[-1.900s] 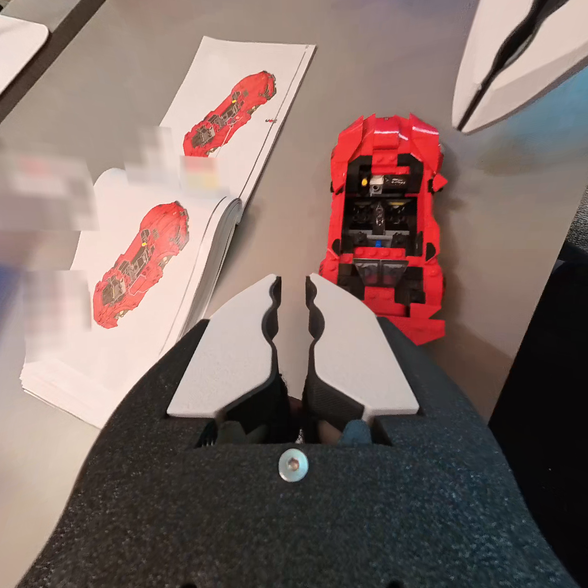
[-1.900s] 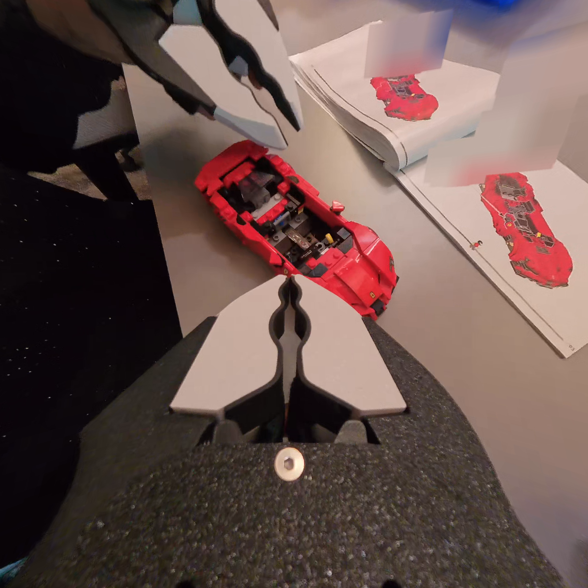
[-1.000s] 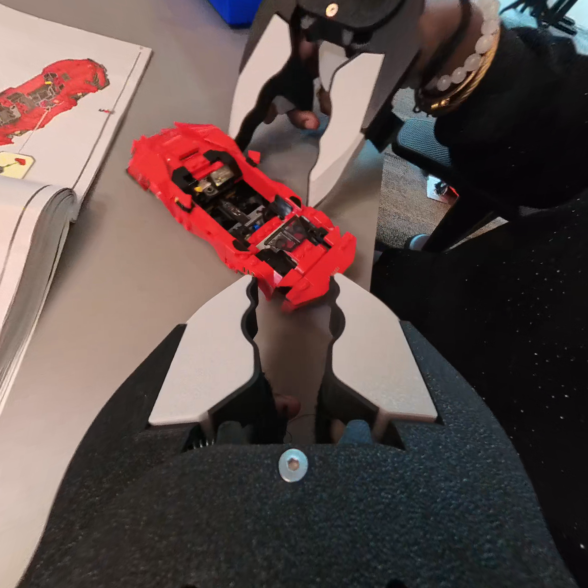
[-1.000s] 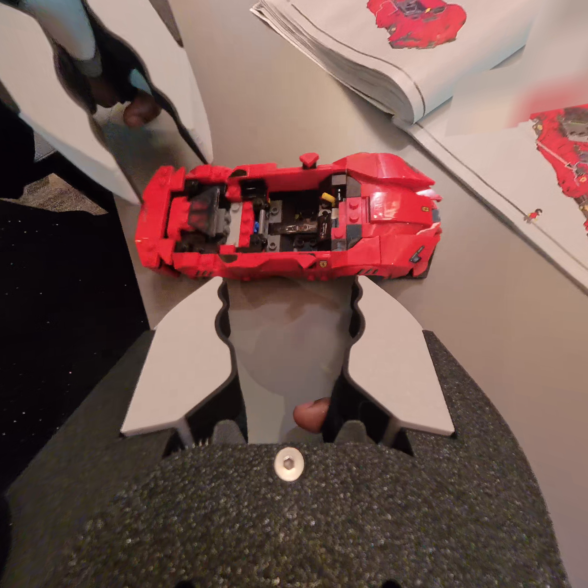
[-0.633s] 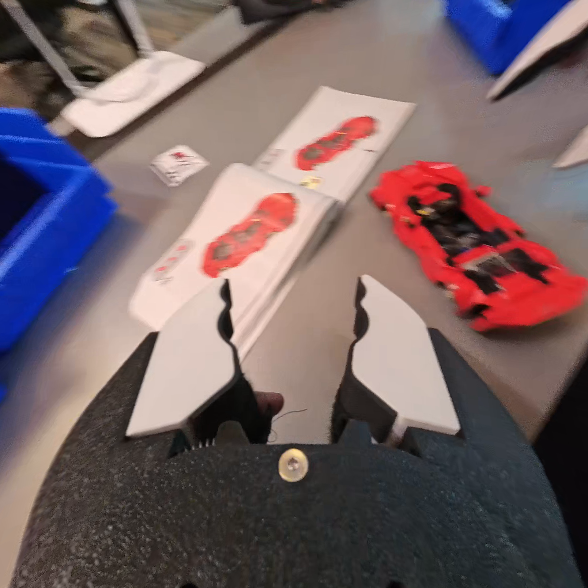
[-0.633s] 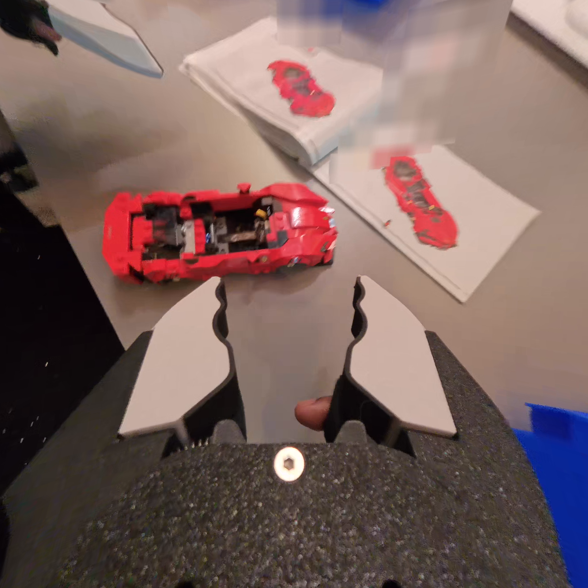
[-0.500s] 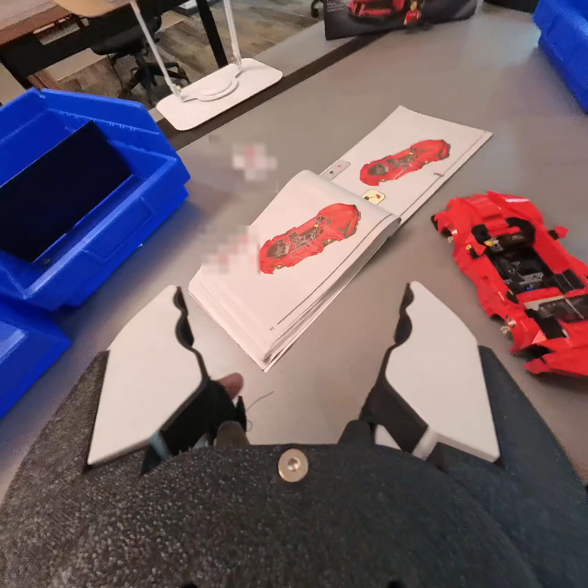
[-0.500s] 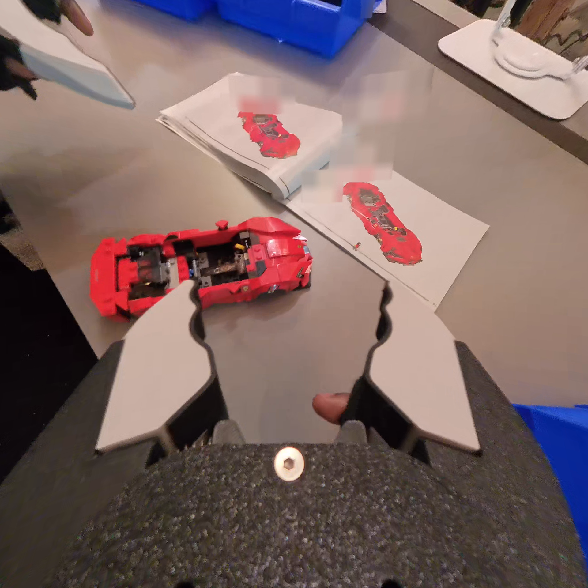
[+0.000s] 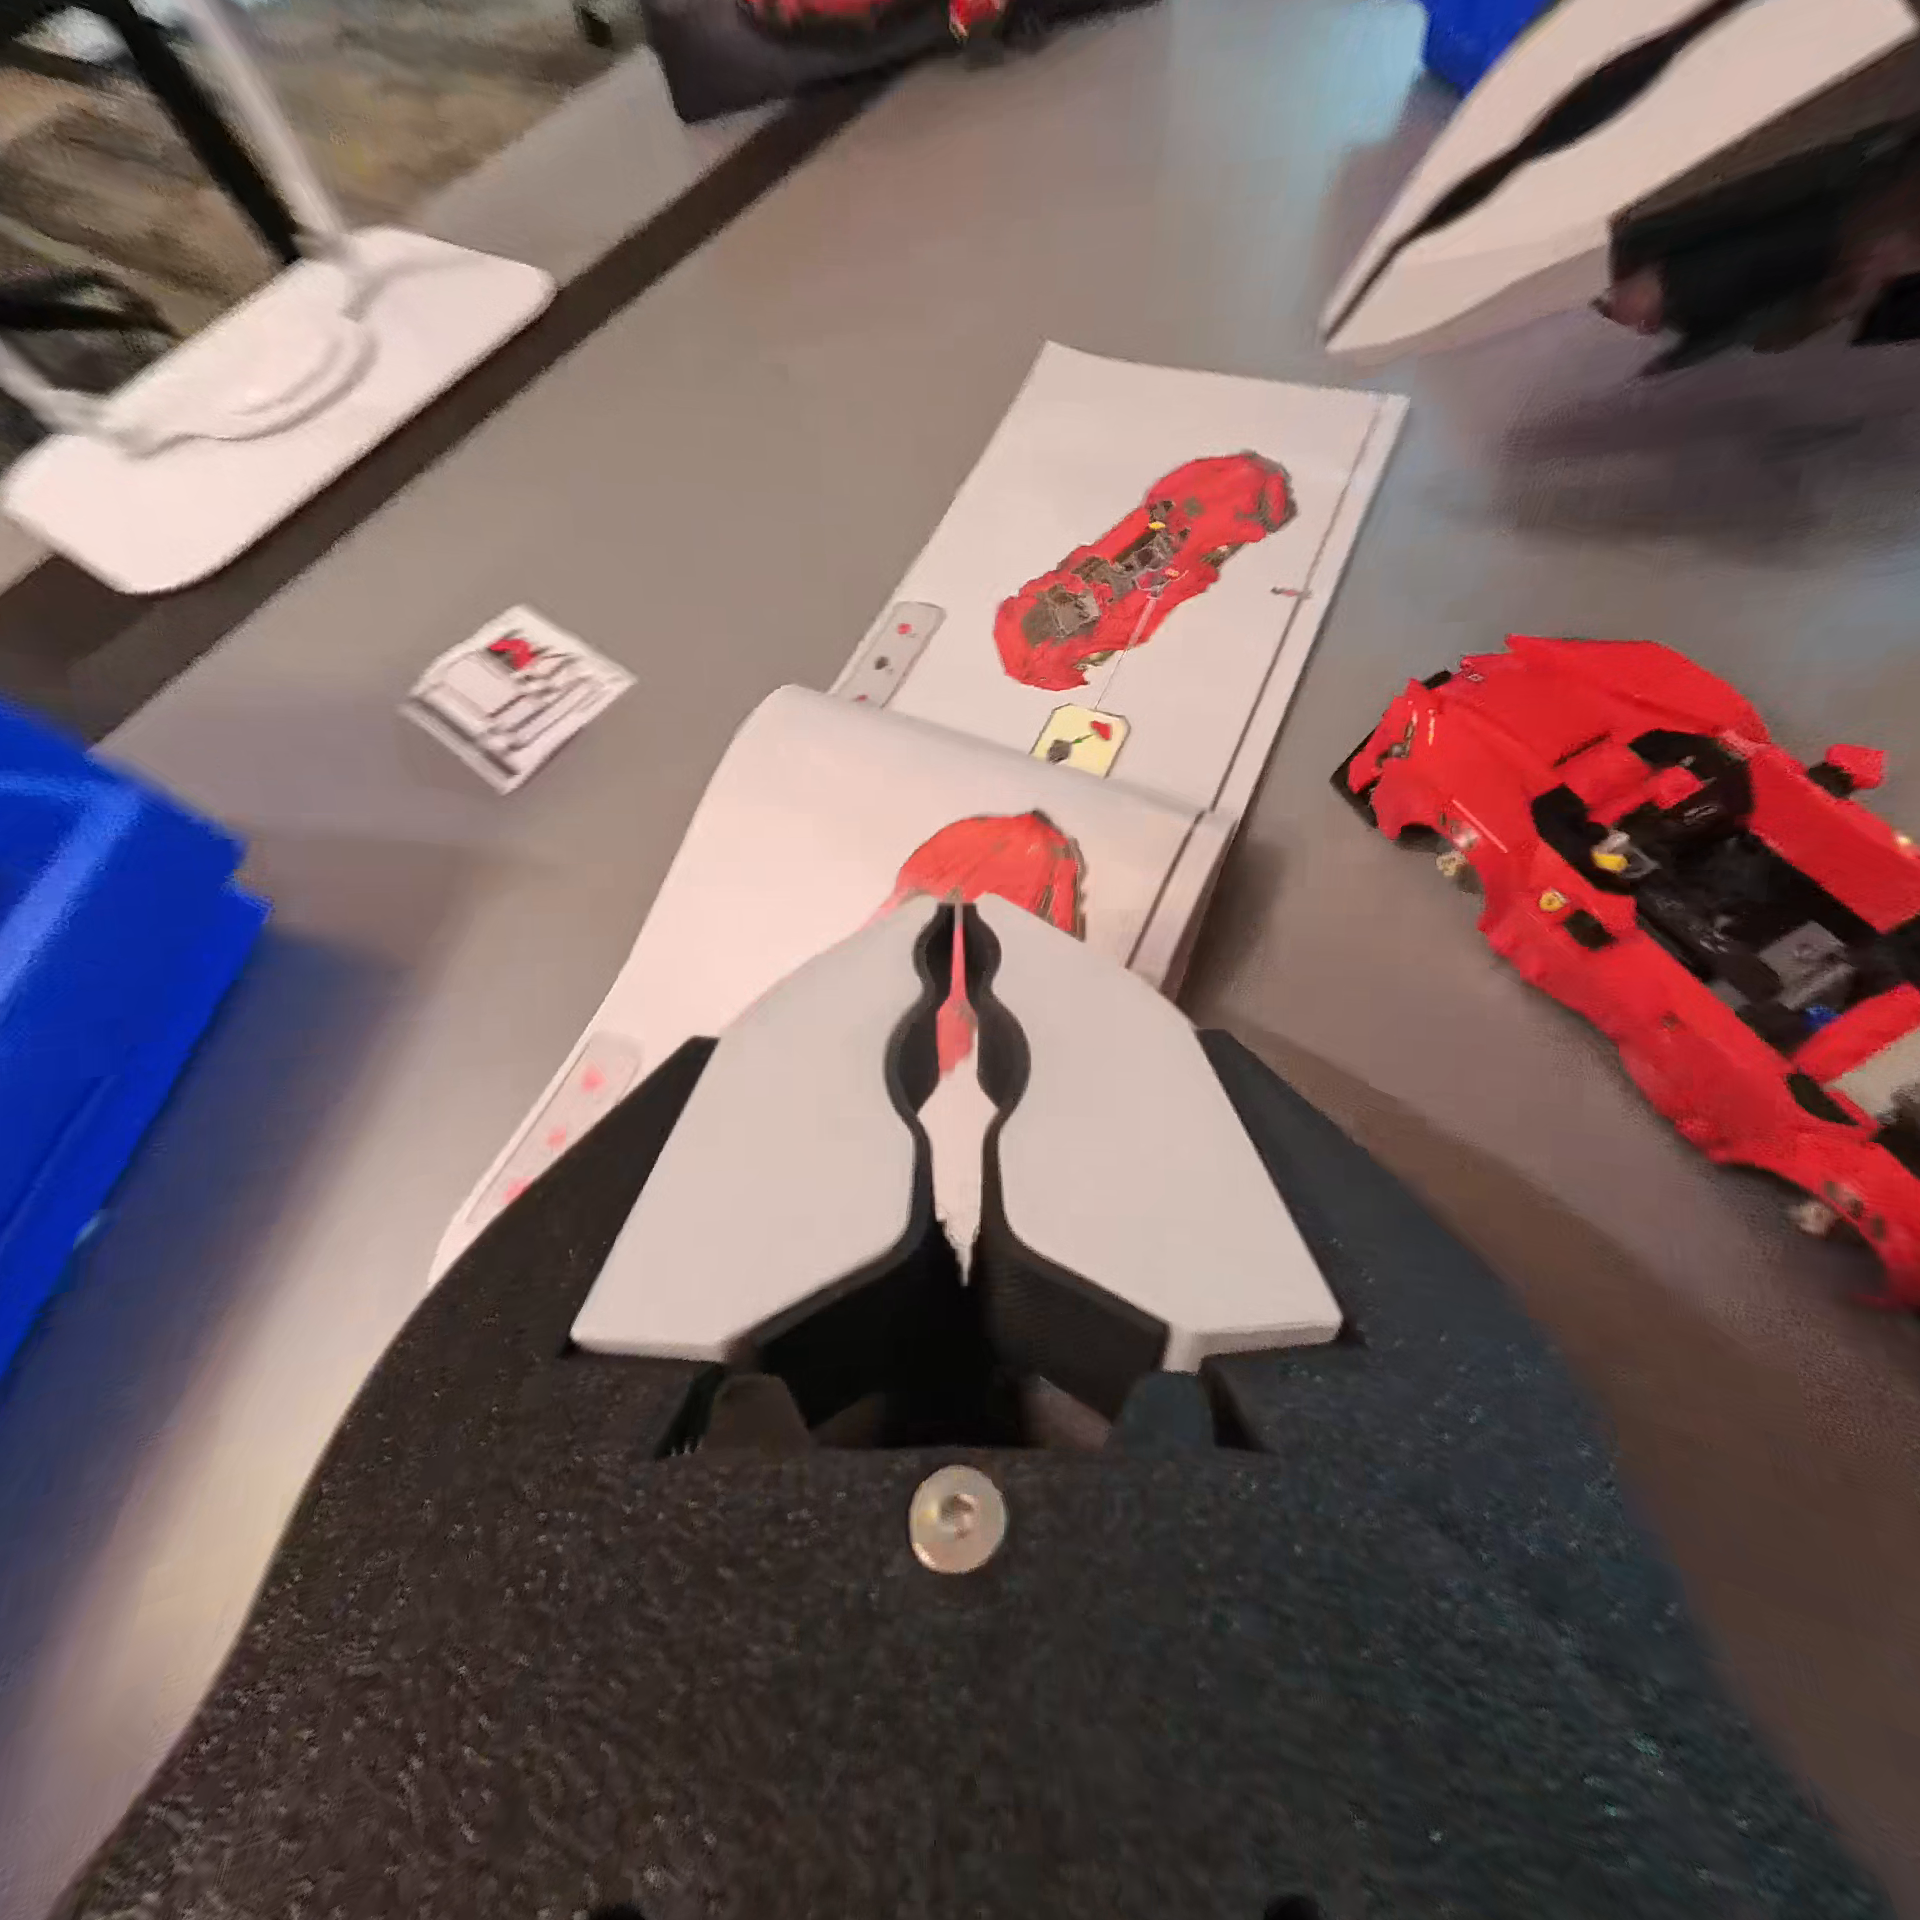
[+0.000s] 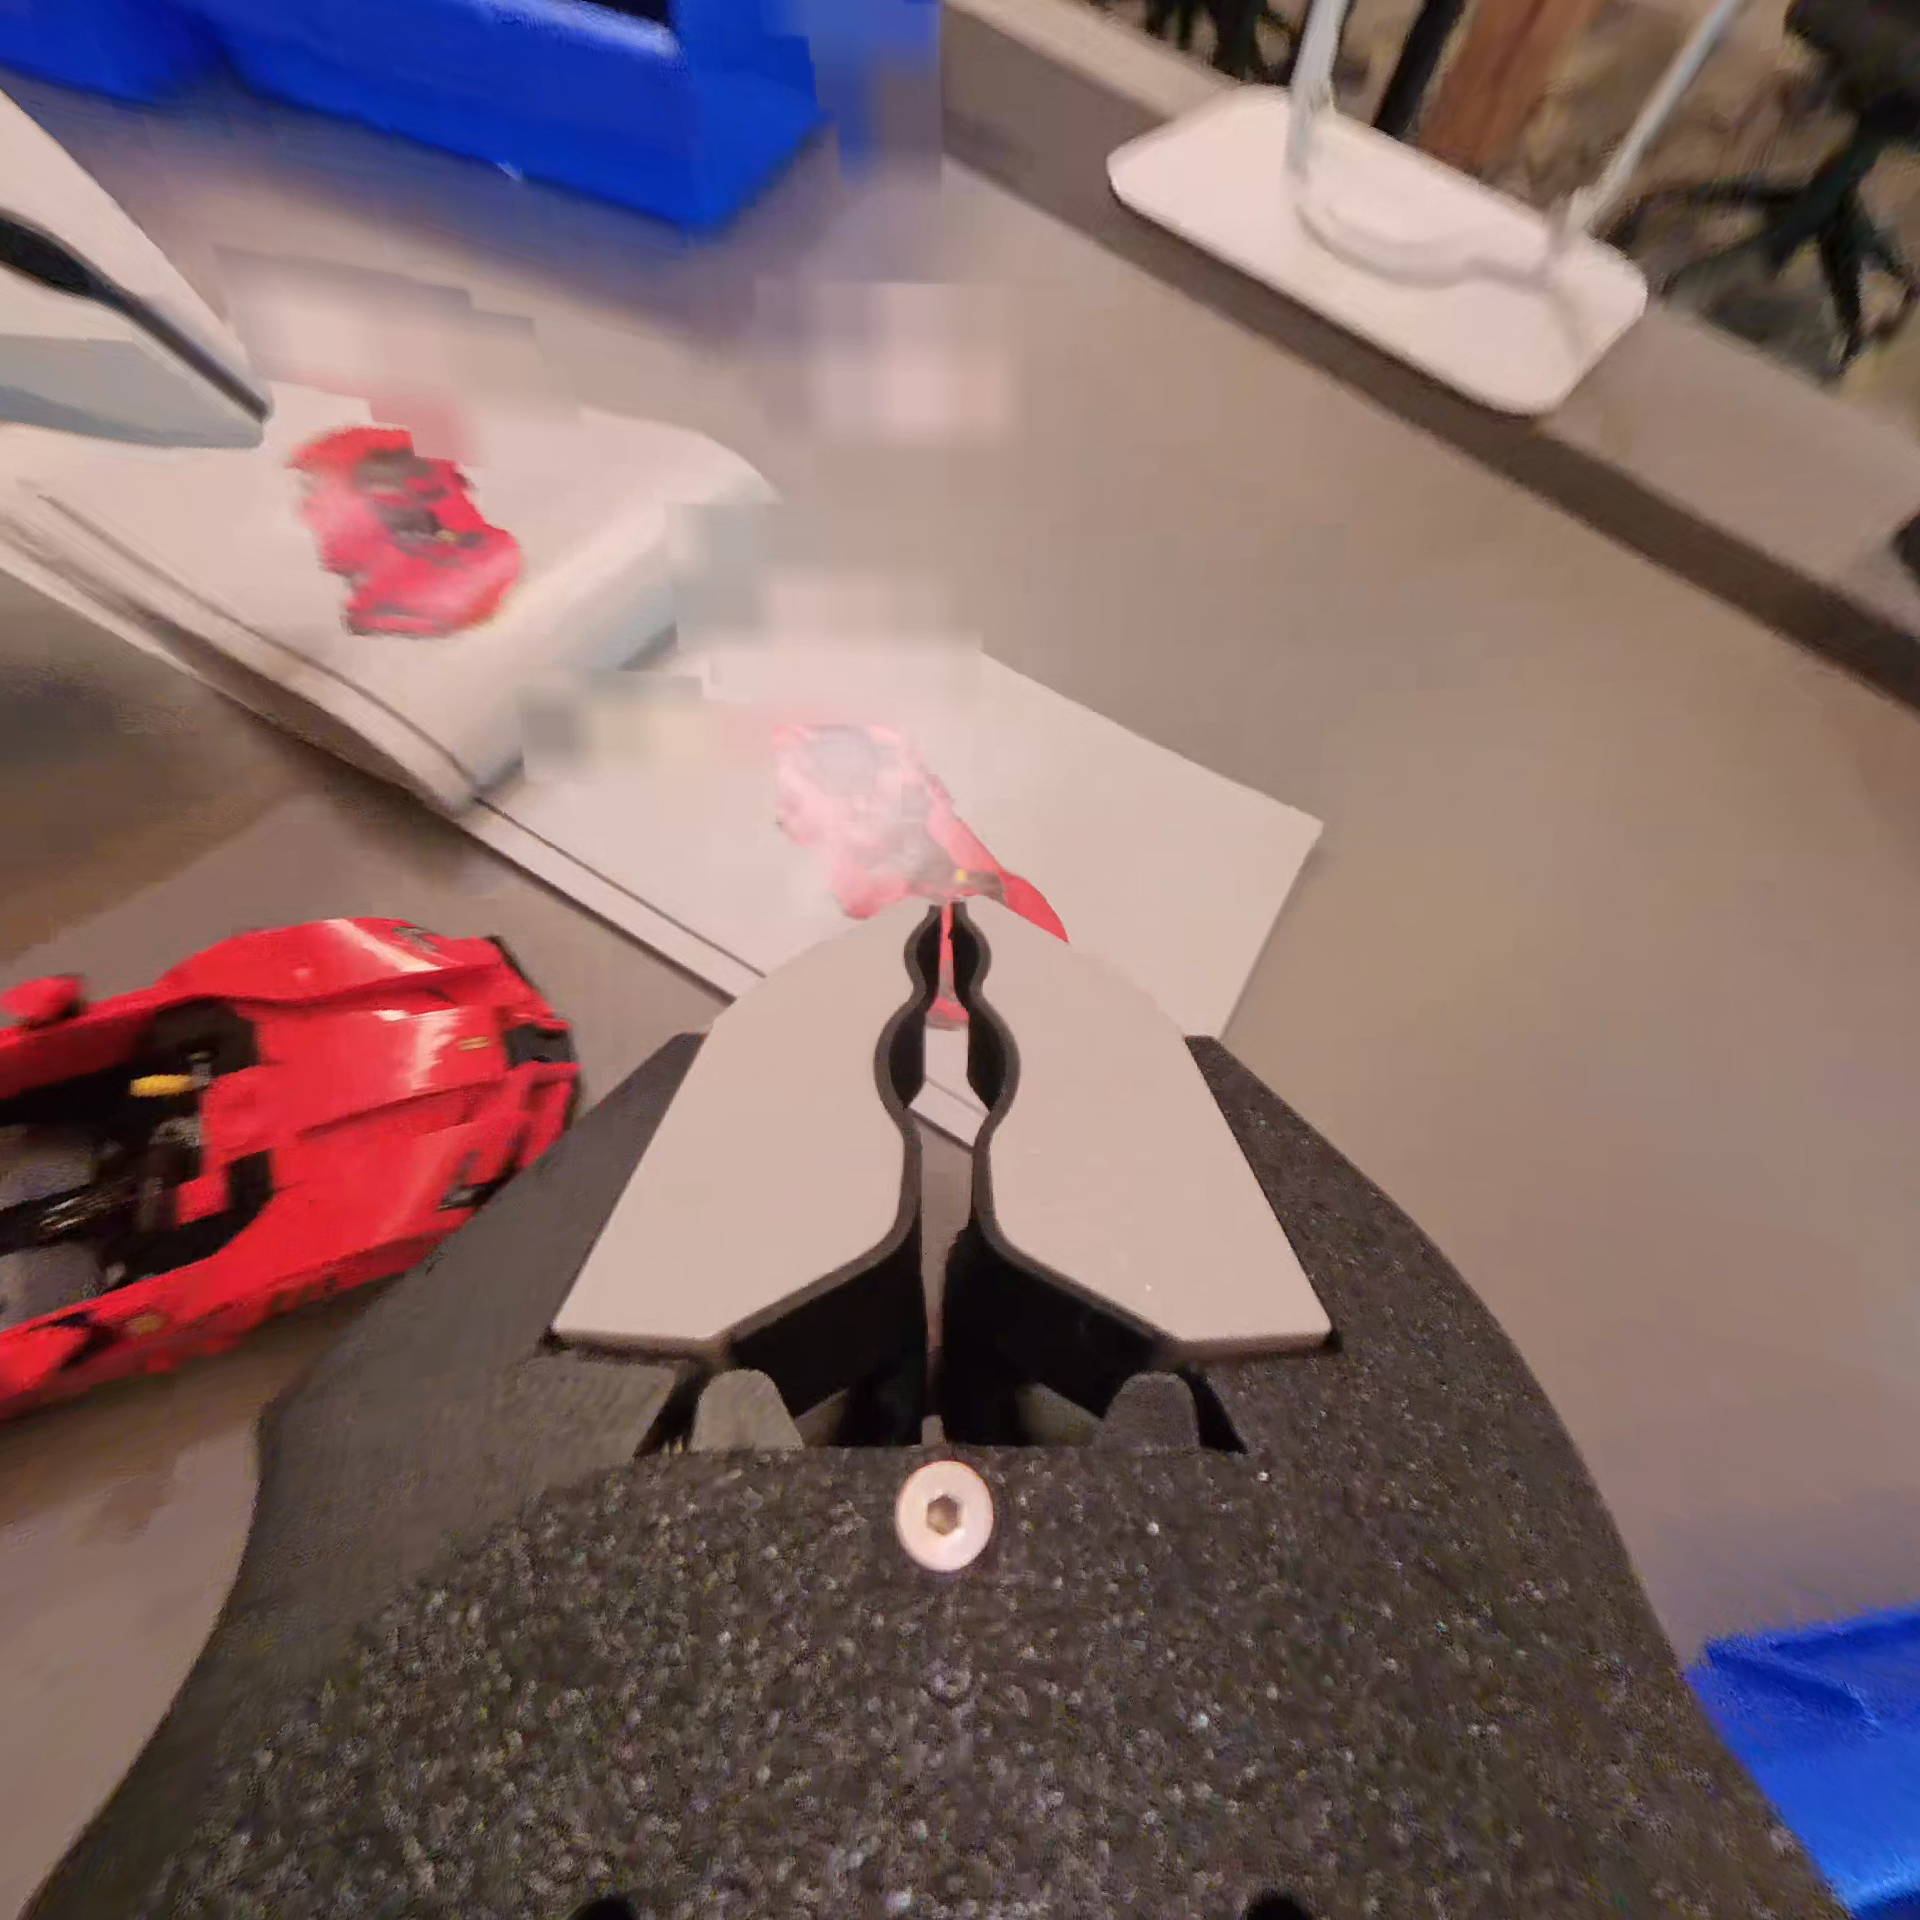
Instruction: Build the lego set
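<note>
**Two closed claws, one car lying off to the side**

Both of your grippers are pinched together at the tips and hold nothing. In the left wrist view, your left gripper (image 9: 961, 914) hangs over the near page of the open instruction booklet (image 9: 831, 831). The red lego car (image 9: 1683, 914) sits on the grey table (image 9: 727, 436) at about 2 o'clock from those tips, apart from the booklet's edge. Its long axis runs from roughly 11 o'clock down to 5 o'clock in that view. Which end is the nose I can't say for sure through the blur; the cabin is open on top, so the build looks unfinished.

In the right wrist view, your right gripper (image 10: 948, 914) points at the booklet's flat page, and the car lies at about 9 o'clock, running nearly crosswise, closed bonnet end nearest the claw. Neither claw looks clearly nearer. Either would need to open and swing sideways toward it.

Farther out: a small sticker sheet (image 9: 516, 694) at 11 o'clock, blue bins (image 9: 94, 935) at 9, a white stand base (image 9: 281, 395) beyond.
</note>
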Demonstrator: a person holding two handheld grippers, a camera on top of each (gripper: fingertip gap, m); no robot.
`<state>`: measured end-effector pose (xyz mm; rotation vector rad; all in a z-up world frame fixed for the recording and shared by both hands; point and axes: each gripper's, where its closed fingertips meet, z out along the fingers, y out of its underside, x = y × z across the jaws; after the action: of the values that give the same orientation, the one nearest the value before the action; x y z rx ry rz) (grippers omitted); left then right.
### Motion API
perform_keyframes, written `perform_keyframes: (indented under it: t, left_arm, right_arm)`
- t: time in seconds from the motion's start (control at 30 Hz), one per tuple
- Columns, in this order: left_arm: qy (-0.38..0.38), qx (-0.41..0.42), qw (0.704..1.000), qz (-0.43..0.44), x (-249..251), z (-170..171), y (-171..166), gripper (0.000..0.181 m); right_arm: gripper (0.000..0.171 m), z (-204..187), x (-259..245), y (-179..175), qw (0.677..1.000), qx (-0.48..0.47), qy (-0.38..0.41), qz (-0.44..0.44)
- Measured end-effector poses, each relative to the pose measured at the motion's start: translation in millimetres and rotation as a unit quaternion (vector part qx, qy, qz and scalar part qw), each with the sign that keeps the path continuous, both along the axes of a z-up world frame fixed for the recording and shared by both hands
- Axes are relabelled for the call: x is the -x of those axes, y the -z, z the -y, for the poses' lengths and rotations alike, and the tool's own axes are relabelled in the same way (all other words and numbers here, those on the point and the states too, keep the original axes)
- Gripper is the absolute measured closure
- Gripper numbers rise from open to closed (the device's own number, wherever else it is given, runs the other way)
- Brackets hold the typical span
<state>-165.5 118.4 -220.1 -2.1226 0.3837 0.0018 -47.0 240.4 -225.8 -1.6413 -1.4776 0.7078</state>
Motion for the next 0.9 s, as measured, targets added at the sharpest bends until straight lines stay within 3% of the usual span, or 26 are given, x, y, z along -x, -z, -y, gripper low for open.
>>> perform_keyframes:
  t: [0.17, 0.37, 0.63, 0.9]
  left_arm:
    - [0.046, 0.028, 0.996, -0.067, -12.4, -38.4, 13.5, 0.17]
    - [0.052, 0.068, 0.995, -0.052, -14.8, -29.3, 38.2, 0.174]
    - [0.05, 0.093, 0.994, -0.034, -8.7, -20.5, 47.7, 0.181]
    - [0.051, 0.082, 0.995, -0.031, -9.0, -21.5, 48.5, 0.181]
  right_arm:
    - [0.17, -20.5, -4.9, 20.0, 0.998, 0.025, 0.035, 0.054]
    - [0.168, -21.9, -17.3, 46.5, 0.991, 0.045, 0.053, 0.115]
    - [0.171, -15.6, -16.3, 47.1, 0.989, 0.025, 0.046, 0.138]
    - [0.168, -0.2, 1.5, 46.9, 0.99, 0.048, -0.011, 0.133]
